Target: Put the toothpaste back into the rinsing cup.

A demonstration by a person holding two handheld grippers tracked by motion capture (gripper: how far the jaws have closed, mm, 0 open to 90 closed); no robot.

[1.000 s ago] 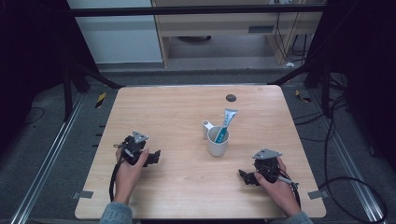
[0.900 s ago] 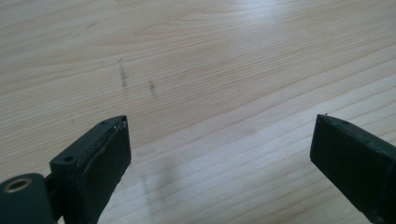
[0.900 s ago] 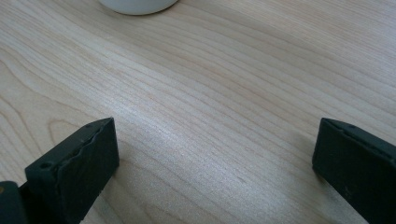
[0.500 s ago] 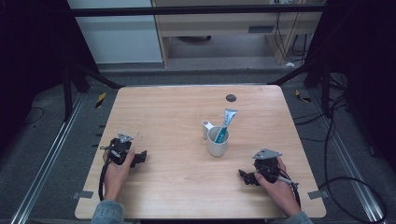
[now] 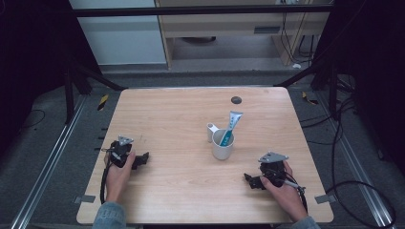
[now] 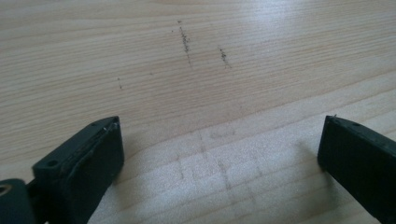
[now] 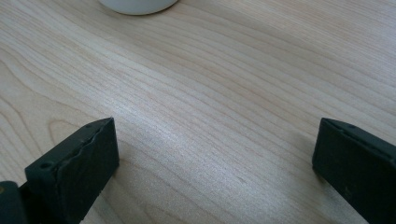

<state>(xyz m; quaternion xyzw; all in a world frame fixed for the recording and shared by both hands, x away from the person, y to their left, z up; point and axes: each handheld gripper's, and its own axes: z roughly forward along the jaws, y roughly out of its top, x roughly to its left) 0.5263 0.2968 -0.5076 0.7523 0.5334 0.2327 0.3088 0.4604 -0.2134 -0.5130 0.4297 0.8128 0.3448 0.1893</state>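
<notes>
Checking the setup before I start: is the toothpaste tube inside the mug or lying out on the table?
Inside: the toothpaste tube stands tilted in the white mug.

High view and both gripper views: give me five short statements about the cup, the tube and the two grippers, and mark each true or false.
1. The toothpaste tube stands in the white cup. True.
2. The left gripper holds the cup. False: its fingers stand wide apart with only bare table between them, well to the left of the cup.
3. The right gripper is open with nothing between its fingers. True.
4. The cup lies tipped on its side. False: it stands upright.
5. Both grippers sit near the table's near edge, one on each side of the cup. True.
</notes>
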